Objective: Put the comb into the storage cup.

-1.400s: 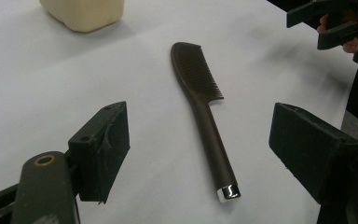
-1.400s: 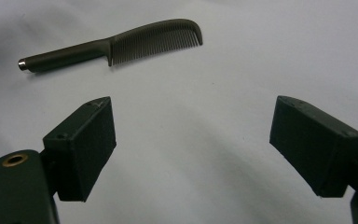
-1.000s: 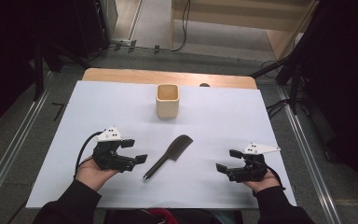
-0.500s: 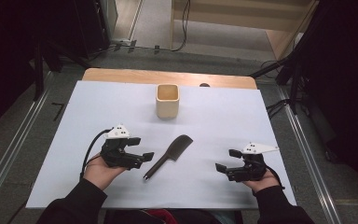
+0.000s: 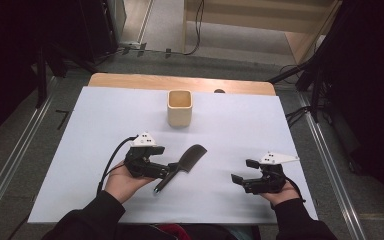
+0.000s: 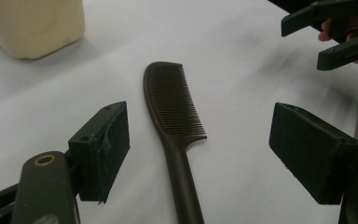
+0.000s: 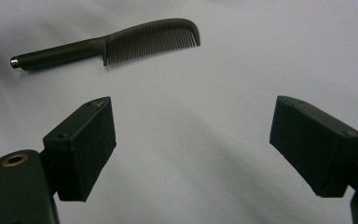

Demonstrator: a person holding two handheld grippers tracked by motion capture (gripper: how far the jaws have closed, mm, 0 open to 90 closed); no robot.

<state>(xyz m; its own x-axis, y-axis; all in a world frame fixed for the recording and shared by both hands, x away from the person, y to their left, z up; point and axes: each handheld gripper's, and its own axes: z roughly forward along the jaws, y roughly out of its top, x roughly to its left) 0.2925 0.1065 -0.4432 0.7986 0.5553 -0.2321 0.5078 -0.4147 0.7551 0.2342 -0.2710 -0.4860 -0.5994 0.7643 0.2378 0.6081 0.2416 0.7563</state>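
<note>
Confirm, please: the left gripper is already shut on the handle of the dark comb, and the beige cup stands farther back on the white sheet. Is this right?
Not quite. The left gripper is open, not shut: in the left gripper view its jaws stand wide apart on either side of the comb handle, touching nothing. The rest holds: the high view shows the beige cup farther back on the white sheet.

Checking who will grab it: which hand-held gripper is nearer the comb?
Left. The left hand-held gripper straddles the comb handle, open; the right hand-held gripper sits apart, off to its right.
</note>
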